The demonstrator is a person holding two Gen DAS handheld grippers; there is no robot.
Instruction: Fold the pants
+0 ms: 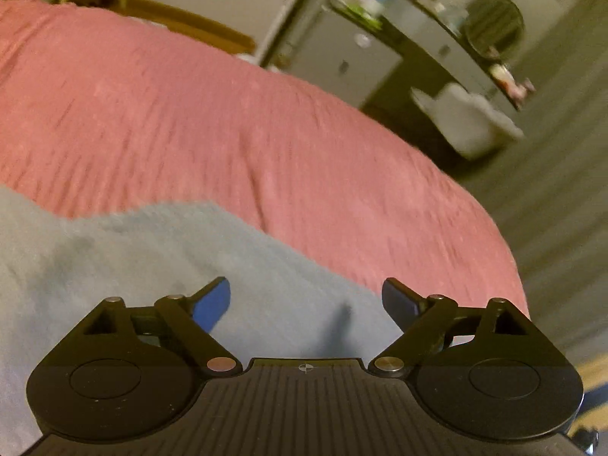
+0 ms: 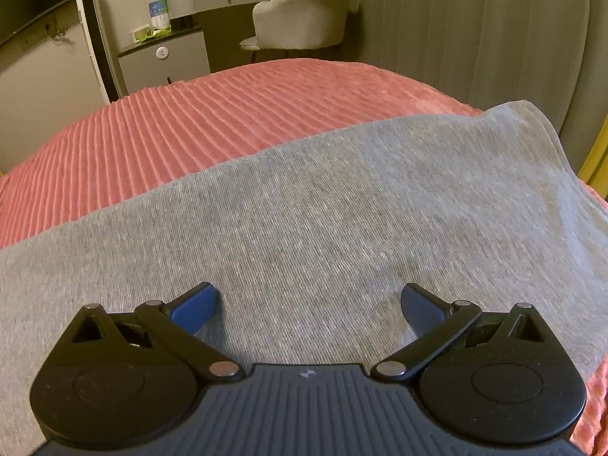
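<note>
Grey pants (image 2: 304,205) lie spread flat on a pink ribbed bedspread (image 2: 212,121). In the right wrist view they run as a wide band from lower left to upper right. My right gripper (image 2: 308,304) hangs just over the cloth, open, its blue pads wide apart with nothing between them. In the blurred left wrist view the pants (image 1: 125,250) fill the lower left, ending in an edge against the bedspread (image 1: 212,121). My left gripper (image 1: 306,300) is open above that cloth, near its edge, and grips nothing.
Beyond the bed stand a grey dresser (image 2: 167,57) with small items on top and a pale upholstered chair (image 2: 304,19). A curtain (image 2: 475,30) hangs at the right. The bed's edge (image 1: 505,235) drops to the floor on the right of the left wrist view.
</note>
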